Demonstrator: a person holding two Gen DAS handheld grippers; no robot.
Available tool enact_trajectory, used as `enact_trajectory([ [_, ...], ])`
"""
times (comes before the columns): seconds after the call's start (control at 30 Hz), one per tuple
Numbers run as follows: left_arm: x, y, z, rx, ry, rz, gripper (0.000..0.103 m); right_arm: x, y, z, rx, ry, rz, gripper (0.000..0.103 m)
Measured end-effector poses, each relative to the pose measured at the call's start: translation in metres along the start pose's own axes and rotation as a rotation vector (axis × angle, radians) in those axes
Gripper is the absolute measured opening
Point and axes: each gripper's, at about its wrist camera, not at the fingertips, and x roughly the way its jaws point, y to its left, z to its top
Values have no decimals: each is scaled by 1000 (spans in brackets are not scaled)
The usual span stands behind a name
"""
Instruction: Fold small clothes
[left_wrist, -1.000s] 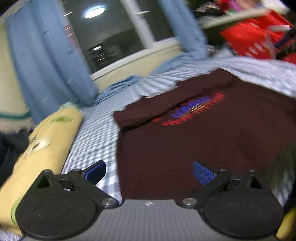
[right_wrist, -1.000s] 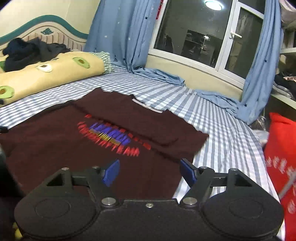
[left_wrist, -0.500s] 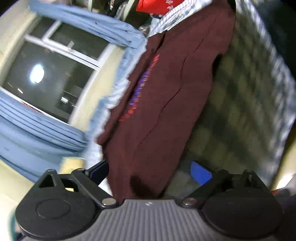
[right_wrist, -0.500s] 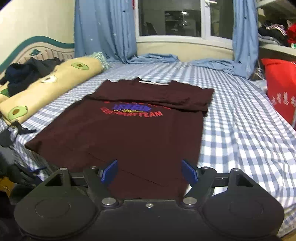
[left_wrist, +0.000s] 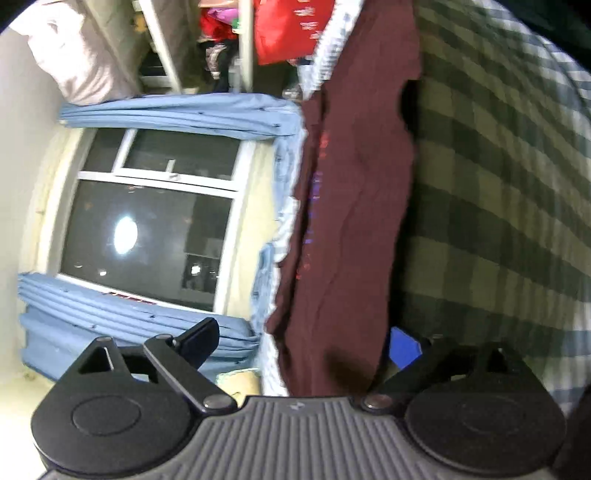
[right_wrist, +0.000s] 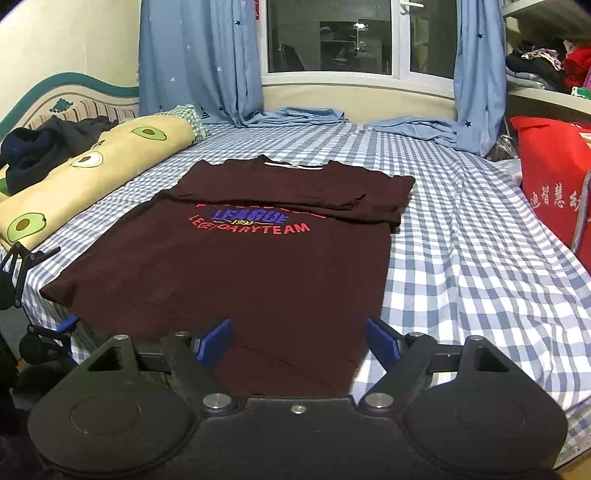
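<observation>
Blue-and-white checked bed (right_wrist: 480, 258) carried the dark maroon printed T-shirt (right_wrist: 258, 266), sleeves folded in, hem nearest both grippers. Right gripper (right_wrist: 299, 341) and left gripper (left_wrist: 306, 345) both gaped, fingers (right_wrist: 216, 339) empty, straddling that hem; better to pinch corners evenly.

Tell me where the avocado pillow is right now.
In the right wrist view the avocado pillow lies along the left side of the bed, left of the maroon T-shirt, with dark clothes piled behind it by the headboard.
</observation>
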Motion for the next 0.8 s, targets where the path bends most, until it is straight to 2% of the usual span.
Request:
enact_trajectory([
  [0.1,15,4,3,-20,41,96,98,2,3,3,-8,-12,15,82],
  [0.17,22,9,7,-32,50,89,97,4,6,4,-15,-3,24,82],
  [0.2,23,8,9,-29,43,66,91,6,6,5,-23,2,26,82],
  [0.27,29,9,10,-28,36,-18,66,8,9,6,-62,12,20,82],
  [0.3,31,16,11,-60,49,-96,37,8,11,7,-87,11,15,82],
  [0.33,34,25,11,-105,58,-178,15,6,13,7,-120,3,4,82],
  [0.4,35,45,12,-180,64,-290,13,-1,18,6,-192,-31,-29,82],
  [0.53,53,93,12,-304,72,-401,12,-10,21,4,-263,-76,-34,85],
  [0.63,76,136,15,-429,83,-429,12,-5,24,2,-301,-62,-12,85],
  [0.8,108,195,17,-631,68,-428,11,7,40,-6,-406,-18,-1,84],
])
